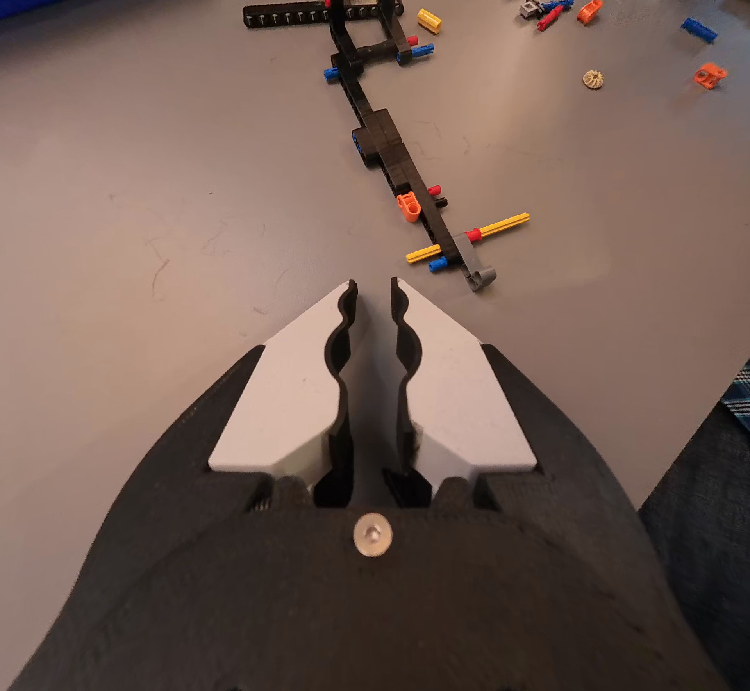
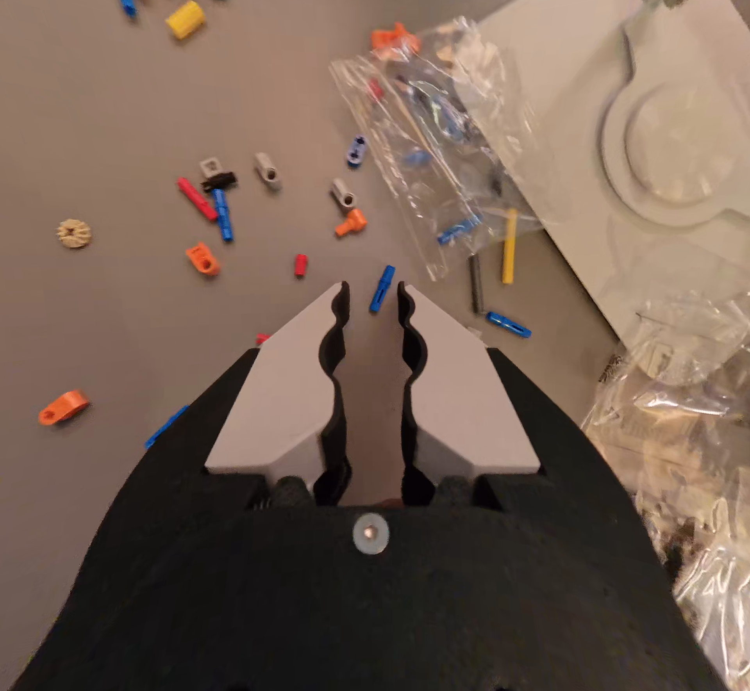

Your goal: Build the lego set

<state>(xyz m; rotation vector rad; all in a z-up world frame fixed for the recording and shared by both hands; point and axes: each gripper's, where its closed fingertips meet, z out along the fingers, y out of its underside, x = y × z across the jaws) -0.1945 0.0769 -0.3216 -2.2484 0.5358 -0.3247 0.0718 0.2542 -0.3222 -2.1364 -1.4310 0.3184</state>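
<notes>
Assembly (image 1: 389, 152) lengthwise from left claw (image 1: 373, 286)

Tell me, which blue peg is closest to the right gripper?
The blue peg lying just ahead of the right gripper, between its open fingers. The other blue pegs lie farther off.

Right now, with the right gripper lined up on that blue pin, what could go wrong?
1. The right gripper is open and the blue pin lies slanted between its tips, so closing may flick it away.
2. The plastic bag lies close and could snag.
3. The left gripper sits near the black frame and could nudge it.
</notes>
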